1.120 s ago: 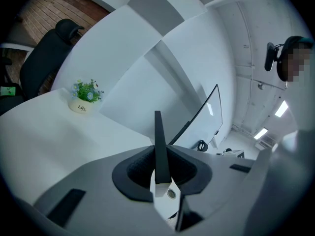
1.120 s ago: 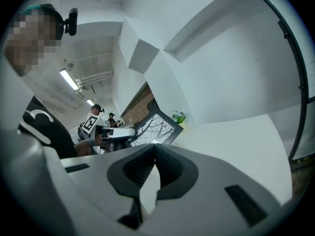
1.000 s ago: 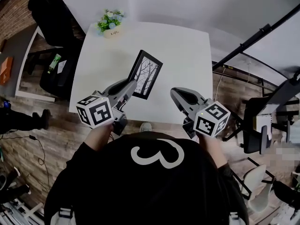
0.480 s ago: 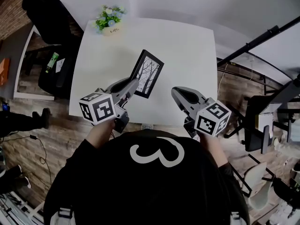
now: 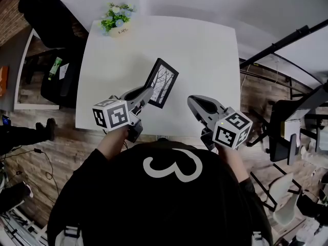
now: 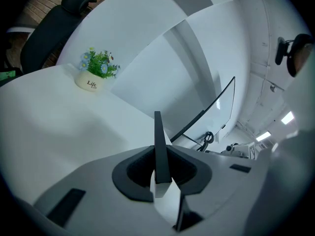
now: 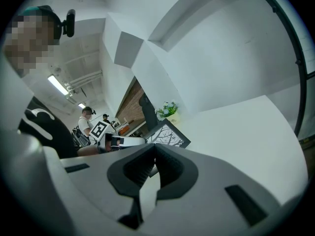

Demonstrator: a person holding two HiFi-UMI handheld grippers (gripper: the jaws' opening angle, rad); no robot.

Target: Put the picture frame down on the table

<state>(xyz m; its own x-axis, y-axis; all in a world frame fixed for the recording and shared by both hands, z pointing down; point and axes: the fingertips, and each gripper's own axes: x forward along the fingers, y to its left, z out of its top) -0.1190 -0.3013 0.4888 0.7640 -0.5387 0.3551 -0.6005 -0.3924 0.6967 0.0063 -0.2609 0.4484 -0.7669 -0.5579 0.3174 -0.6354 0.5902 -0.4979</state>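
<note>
My L grey plastic two-jaw gripper [image 5: 147, 94] w/ marker cube is held fwd, angled up-right, jaws clamped on the edge of a black picture frame [image 5: 163, 82]. R grey plastic gripper [image 5: 191, 102] is alongside, apart from it, pointing up-left, jaws together w/ nothing betw. them. Both forearms reach out, elbows bent.

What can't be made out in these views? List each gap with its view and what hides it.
Head view: whether the black rectangular picture frame touches the white table; the left gripper covers its lower corner.
Left gripper view: the frame's tree picture; the frame shows edge-on, a thin dark strip.
Head view: lettering on the small white flower pot; too small.
All views: the frame's back and any stand; turned away.
</note>
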